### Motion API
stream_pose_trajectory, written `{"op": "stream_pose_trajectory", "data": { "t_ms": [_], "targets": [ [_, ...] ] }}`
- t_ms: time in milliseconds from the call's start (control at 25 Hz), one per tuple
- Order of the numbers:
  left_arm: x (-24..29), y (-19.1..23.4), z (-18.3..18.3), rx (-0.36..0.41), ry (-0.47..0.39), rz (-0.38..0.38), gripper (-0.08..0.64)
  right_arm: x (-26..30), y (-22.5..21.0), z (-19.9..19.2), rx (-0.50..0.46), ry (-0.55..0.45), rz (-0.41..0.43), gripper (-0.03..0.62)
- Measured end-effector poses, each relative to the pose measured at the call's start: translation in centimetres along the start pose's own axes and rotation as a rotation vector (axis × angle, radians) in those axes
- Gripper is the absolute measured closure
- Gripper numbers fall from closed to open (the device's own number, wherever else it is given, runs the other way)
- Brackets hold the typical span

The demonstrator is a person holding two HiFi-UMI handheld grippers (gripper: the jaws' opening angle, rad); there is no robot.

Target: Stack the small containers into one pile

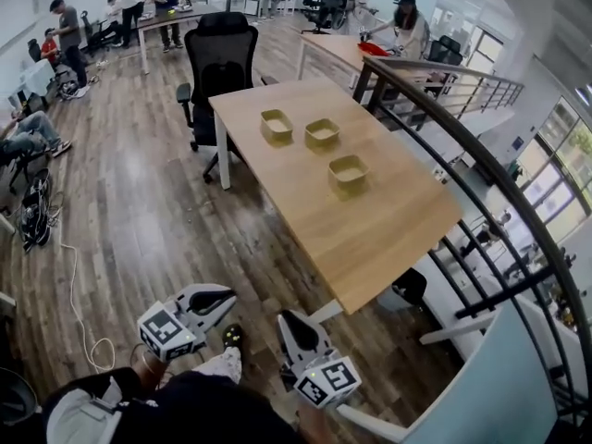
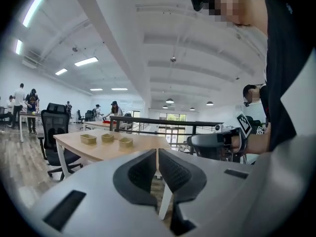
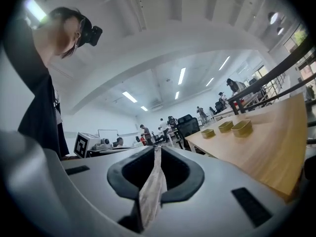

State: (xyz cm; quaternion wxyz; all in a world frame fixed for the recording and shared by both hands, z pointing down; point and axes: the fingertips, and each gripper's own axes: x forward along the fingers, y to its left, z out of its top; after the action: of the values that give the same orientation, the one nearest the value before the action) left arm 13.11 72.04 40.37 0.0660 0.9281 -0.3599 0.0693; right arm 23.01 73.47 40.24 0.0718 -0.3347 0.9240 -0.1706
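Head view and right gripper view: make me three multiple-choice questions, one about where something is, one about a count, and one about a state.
1. Where do the small containers sit?
A. on a shelf
B. on the wooden table
C. in a drawer

2. How many small containers are there?
A. two
B. three
C. five

3. How do the right tongs stand?
A. shut, holding nothing
B. wide open
C. shut on a container

Answers:
1 B: the head view shows all of them resting apart from each other on the tabletop.
2 B: three containers show in every view.
3 A: the right gripper view shows the jaws together with nothing between them.
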Motion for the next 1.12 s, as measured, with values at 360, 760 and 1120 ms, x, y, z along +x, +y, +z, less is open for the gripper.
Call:
{"op": "stream_pose_trajectory", "data": {
  "t_ms": [360,760,1120],
  "targets": [
    [1.1,7.3,0.6,-0.068,-0.021,0.076,0.535,7.3,-2.4,1.6,-0.024,0.06,0.063,0.558],
    [5.2,12.8,3.0,-0.076,-0.083,-0.037,0.535,12.5,-4.9,4.2,-0.086,0.098,-0.003,0.558],
    [3.2,22.0,2.9,-0.109,-0.117,0.016,0.535,21.4,-5.3,3.4,-0.062,0.088,0.047,0.558]
  ]
}}
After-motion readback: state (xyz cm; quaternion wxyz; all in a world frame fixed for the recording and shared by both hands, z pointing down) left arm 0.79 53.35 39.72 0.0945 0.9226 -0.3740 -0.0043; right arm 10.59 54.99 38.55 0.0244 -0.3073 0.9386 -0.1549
